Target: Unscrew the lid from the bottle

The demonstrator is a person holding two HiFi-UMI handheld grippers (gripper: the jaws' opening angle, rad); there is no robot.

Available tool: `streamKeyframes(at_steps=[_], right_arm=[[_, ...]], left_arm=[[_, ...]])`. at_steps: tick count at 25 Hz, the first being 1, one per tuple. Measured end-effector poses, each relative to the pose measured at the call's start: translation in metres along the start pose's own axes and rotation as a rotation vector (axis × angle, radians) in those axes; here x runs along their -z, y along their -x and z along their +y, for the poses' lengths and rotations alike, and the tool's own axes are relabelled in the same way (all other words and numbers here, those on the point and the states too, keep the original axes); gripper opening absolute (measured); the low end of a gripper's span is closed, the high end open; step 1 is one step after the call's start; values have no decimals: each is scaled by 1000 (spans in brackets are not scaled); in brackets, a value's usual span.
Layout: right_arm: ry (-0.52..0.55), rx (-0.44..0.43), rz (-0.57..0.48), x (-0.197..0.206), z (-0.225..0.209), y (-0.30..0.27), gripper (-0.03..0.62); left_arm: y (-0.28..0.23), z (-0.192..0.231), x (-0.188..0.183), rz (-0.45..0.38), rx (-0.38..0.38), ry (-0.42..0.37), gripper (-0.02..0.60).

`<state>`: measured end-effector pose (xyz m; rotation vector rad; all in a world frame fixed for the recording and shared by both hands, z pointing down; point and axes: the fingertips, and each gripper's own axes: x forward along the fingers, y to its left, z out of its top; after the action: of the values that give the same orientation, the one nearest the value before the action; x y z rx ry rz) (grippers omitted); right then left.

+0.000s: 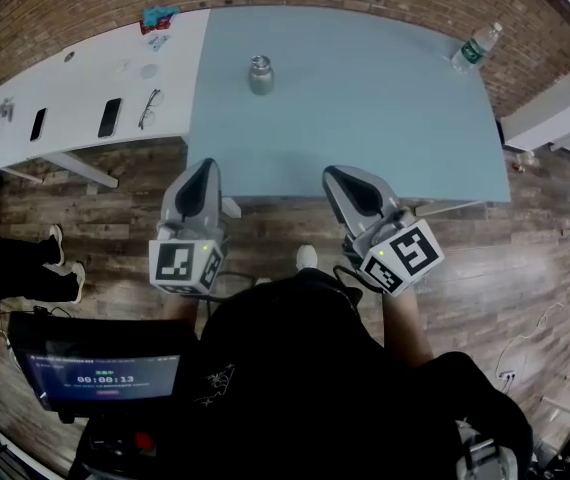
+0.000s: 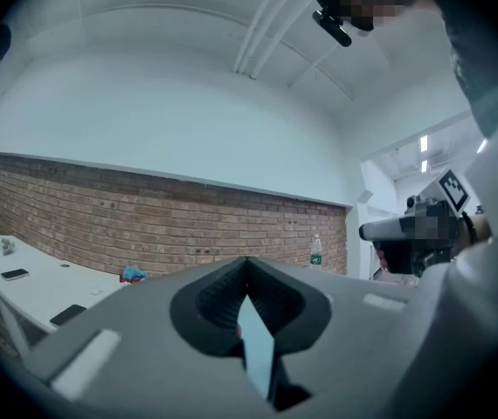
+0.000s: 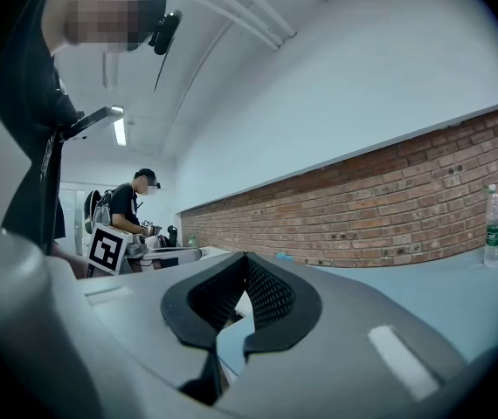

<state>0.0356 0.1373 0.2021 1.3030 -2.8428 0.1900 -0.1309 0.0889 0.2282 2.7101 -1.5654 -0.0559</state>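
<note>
A small metal bottle [image 1: 260, 74] with a lid stands upright toward the far side of the blue-grey table [image 1: 365, 118]. My left gripper [image 1: 204, 168] hovers at the table's near edge, shut with nothing in it. Just right of it, my right gripper [image 1: 341, 177] is also shut and empty at the same edge. Both are well short of the bottle. In the left gripper view the jaws [image 2: 247, 265] meet, tilted up toward the brick wall. In the right gripper view the jaws [image 3: 241, 262] also meet. The metal bottle is not in either gripper view.
A plastic water bottle [image 1: 476, 48] stands at the table's far right corner. A white table [image 1: 75, 118] on the left carries two phones, glasses [image 1: 149, 108] and small items. A person's feet [image 1: 60, 263] and a screen [image 1: 100, 373] are at the lower left.
</note>
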Motion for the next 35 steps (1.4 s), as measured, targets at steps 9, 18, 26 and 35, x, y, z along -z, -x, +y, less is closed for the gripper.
streamKeyframes(at_steps=[9, 18, 26, 35], right_arm=[[-7, -38, -6, -1, -30, -9, 3], [-12, -98, -2, -15, -71, -16, 3], [-31, -167, 21, -9, -102, -11, 3], [-51, -173, 39, 0, -131, -4, 3]], left_arm=[[-25, 0, -1, -5, -45, -14, -2], [-57, -12, -9, -3, -101, -12, -1], [-73, -34, 1, 12, -131, 39, -2], [-89, -46, 14, 57, -162, 22, -2]])
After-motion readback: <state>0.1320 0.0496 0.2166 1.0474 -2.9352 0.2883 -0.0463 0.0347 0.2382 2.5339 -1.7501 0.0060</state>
